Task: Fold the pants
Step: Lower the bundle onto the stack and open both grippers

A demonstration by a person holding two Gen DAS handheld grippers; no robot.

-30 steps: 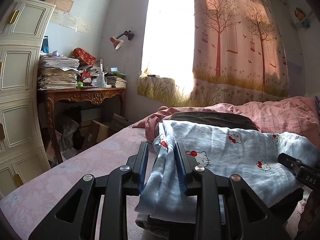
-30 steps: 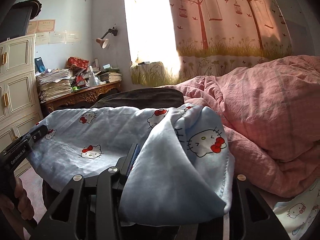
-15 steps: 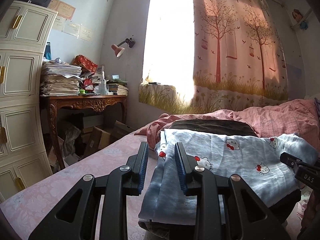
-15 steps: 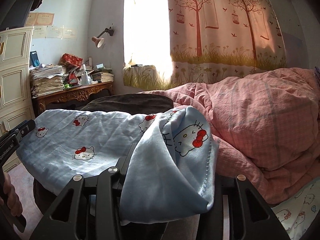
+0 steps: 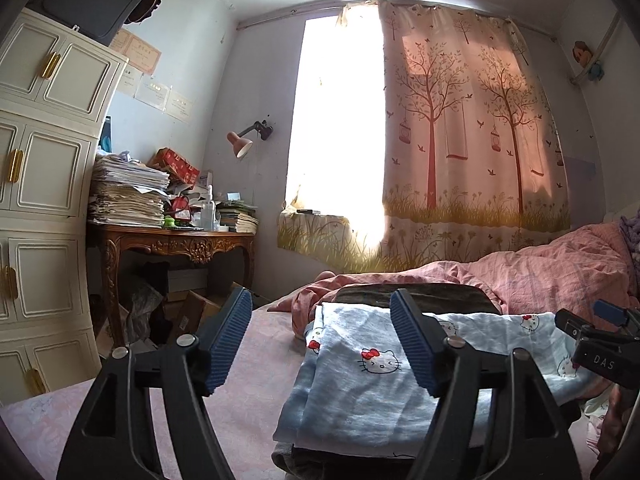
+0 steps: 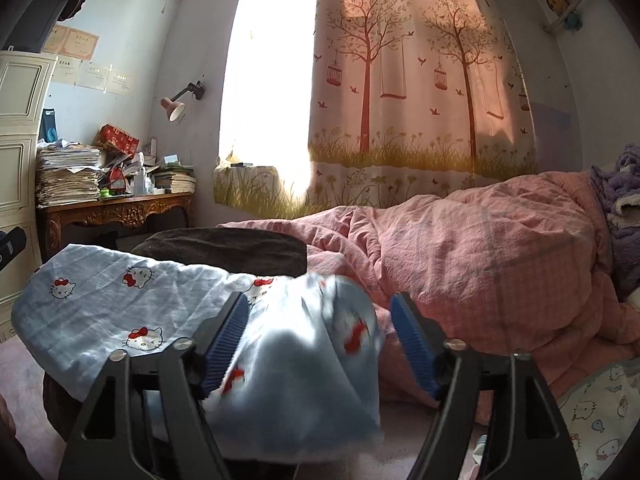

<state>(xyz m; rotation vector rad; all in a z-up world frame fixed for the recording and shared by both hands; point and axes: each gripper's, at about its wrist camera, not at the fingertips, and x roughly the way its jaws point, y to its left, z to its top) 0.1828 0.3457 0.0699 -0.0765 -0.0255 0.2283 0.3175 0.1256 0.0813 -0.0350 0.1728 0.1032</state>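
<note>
The light blue pants (image 5: pixel 360 380) with a cat print lie folded on a dark garment (image 5: pixel 416 296) on the bed. My left gripper (image 5: pixel 320 300) is opening, its blue pads wide apart and touching no cloth; the pants' left edge lies below and between them. In the right wrist view the pants (image 6: pixel 120 304) spread to the left. My right gripper (image 6: pixel 320 304) is opening too. A blurred fold of the pants (image 6: pixel 296 360) drops loose between its pads, pressed by neither. The right gripper's body (image 5: pixel 592 344) shows at the right edge of the left wrist view.
A rumpled pink quilt (image 6: pixel 480 256) fills the bed's right and far side. On the left stand a carved wooden desk (image 5: pixel 176 244) piled with papers and a white cabinet (image 5: pixel 40 200). Another cat-print cloth (image 6: pixel 600 412) lies at the lower right.
Both grippers were shut on folds of the pants; now both have opened and let the cloth go. The fold over the right gripper has slid down, and both grippers have risen a little.
</note>
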